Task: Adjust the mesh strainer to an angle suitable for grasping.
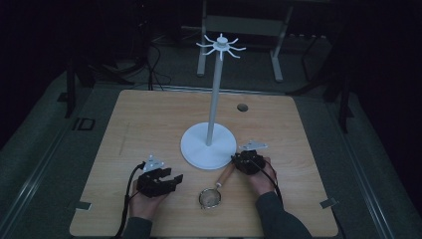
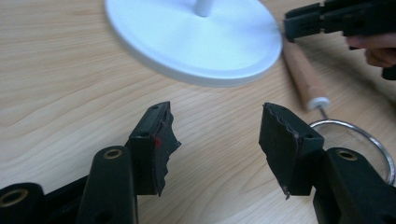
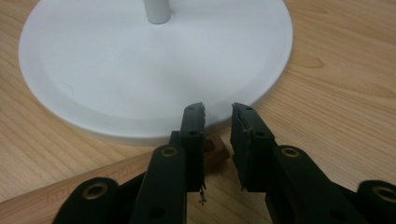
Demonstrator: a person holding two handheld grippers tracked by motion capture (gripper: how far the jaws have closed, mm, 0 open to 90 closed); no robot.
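A: What's in front of you?

B: A light wood-grain tabletop with rounded corners. Near its middle stands a tall white stand with a round flat base, a thin upright pole and a crown of short curved hooks at the top. A small dark round spot sits toward the far edge, right of the pole.

A: And the strainer?

B: A small round metal mesh strainer with a pale wooden handle lies flat near the near edge, just in front of the white base. Its bowl points toward me and the handle runs away to the right, with its far end close to the base's rim.

A: Where is your left gripper?

B: My left gripper is toward the near left of the tabletop, left of the strainer and apart from it. In the left gripper view its jaws stand wide apart with bare wood between them; the strainer's rim shows at the right.

A: And the right?

B: My right gripper is just right of the base, at the handle's far end. In the right gripper view the jaws are narrowly parted, above the handle's end. They hold nothing, and I cannot tell whether they touch the wood.
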